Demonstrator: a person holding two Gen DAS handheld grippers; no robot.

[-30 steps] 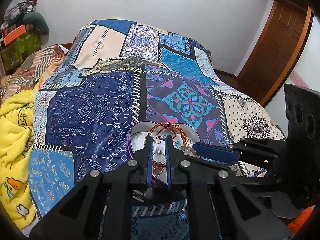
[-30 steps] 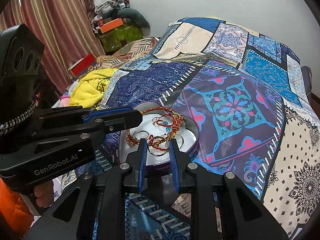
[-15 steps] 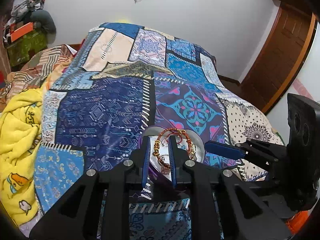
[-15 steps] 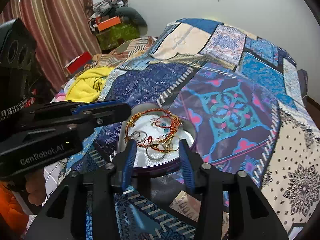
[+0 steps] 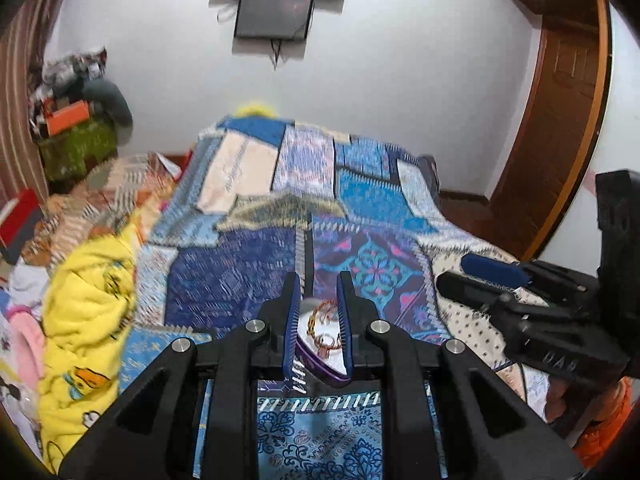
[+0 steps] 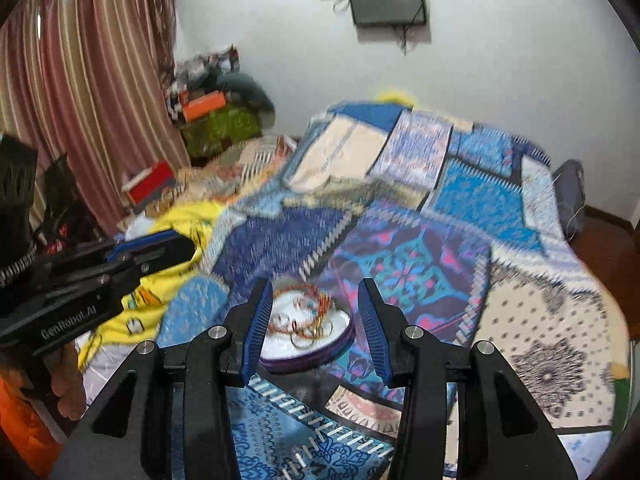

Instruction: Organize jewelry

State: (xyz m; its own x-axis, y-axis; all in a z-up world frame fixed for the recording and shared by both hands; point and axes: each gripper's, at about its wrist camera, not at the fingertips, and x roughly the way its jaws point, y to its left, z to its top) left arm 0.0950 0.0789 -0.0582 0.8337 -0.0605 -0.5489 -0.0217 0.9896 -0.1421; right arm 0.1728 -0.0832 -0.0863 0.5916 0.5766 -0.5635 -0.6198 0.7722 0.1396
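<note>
A round purple-rimmed tin tray (image 6: 344,338) lies on the patchwork bedspread and holds a heap of red-orange bangles and gold rings (image 6: 306,318). In the left wrist view the tray (image 5: 320,370) shows between the fingers with the jewelry (image 5: 322,322) in it. My left gripper (image 5: 318,304) hangs above and behind the tray, jaws a narrow gap apart, holding nothing. My right gripper (image 6: 316,314) is open wide above the near side of the tray, empty. Each gripper shows in the other's view: the left (image 6: 152,252) and the right (image 5: 480,276).
The patchwork bedspread (image 6: 420,240) covers the bed. A yellow blanket (image 5: 84,300) lies along its left side. Piled clothes and boxes (image 6: 212,116) stand by the striped curtain (image 6: 80,100). A wooden door (image 5: 560,120) is on the right wall.
Both grippers have pulled back and tilted up from the tray. My right gripper has opened wide. The left jaws have spread a little. The jewelry stays in the tray.
</note>
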